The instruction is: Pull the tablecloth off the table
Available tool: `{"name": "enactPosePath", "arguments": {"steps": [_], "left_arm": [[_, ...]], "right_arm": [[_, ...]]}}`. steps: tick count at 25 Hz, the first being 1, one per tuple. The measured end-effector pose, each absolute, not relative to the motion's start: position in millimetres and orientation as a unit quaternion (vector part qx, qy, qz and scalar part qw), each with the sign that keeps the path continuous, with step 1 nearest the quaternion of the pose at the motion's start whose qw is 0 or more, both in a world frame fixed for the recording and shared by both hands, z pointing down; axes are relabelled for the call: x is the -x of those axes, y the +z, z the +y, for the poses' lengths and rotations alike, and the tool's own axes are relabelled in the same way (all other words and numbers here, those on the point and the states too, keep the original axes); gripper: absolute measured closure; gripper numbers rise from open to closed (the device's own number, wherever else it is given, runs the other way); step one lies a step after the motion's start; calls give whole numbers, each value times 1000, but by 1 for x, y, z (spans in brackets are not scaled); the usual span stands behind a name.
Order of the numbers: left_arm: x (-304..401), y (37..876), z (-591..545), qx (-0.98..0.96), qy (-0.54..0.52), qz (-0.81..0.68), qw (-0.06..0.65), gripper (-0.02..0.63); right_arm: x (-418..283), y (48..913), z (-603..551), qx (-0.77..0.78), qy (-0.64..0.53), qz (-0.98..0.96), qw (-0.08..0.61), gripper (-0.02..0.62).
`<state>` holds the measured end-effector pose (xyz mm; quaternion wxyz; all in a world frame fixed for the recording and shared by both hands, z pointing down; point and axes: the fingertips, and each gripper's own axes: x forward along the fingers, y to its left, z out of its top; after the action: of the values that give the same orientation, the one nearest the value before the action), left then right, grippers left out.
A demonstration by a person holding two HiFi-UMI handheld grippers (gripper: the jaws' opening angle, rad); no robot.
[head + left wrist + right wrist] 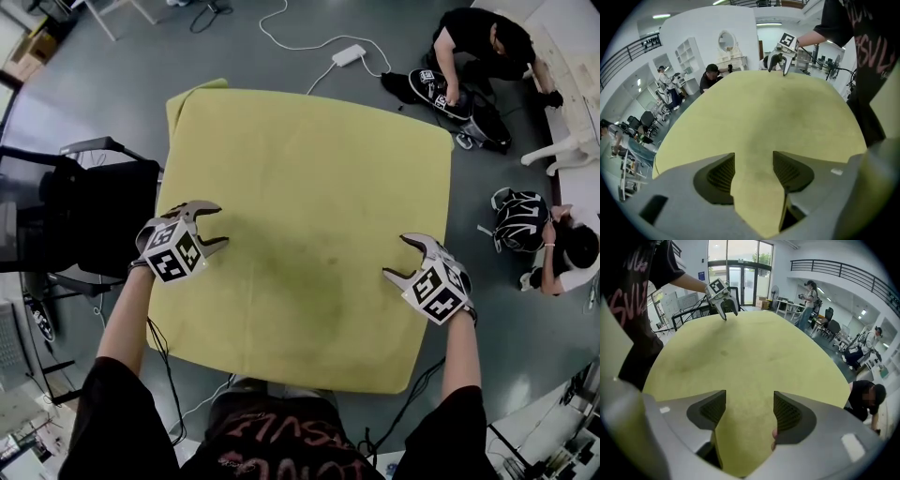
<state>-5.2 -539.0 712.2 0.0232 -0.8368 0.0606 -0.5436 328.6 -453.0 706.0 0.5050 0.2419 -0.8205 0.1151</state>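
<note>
Yellow tablecloth (309, 225), spread flat, covering table

tablecloth (309, 178): plain yellow, darker smudge mid | my left gripper (221, 225), right gripper (394, 255): grey, black-white marker cubes | floor (216, 56): grey

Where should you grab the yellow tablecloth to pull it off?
I'd pinch the near edge of the tablecloth, where it seems to hang down by the person, coming from that side. The middle lies flat and smooth, with no fold for jaws to catch.
</note>
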Motion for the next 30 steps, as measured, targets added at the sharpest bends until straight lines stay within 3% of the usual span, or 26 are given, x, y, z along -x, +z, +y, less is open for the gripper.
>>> {"name": "enactPosePath", "arguments": {"steps": [5, 7, 19, 30], "left_arm": [[3, 728, -540, 824, -566, 24, 16, 388], [3, 729, -540, 827, -563, 15, 3, 372], [-3, 729, -536, 828, -560, -8, -27, 419], [-1, 729, -527, 829, -555, 60, -37, 548]], "right_arm": [[-325, 720, -458, -232, 142, -824, 497, 267], [-325, 726, -457, -218, 146, -821, 507, 273], [-329, 727, -461, -209, 166, -833, 484, 312], [-329, 724, -466, -209, 157, -847, 463, 377]]}}
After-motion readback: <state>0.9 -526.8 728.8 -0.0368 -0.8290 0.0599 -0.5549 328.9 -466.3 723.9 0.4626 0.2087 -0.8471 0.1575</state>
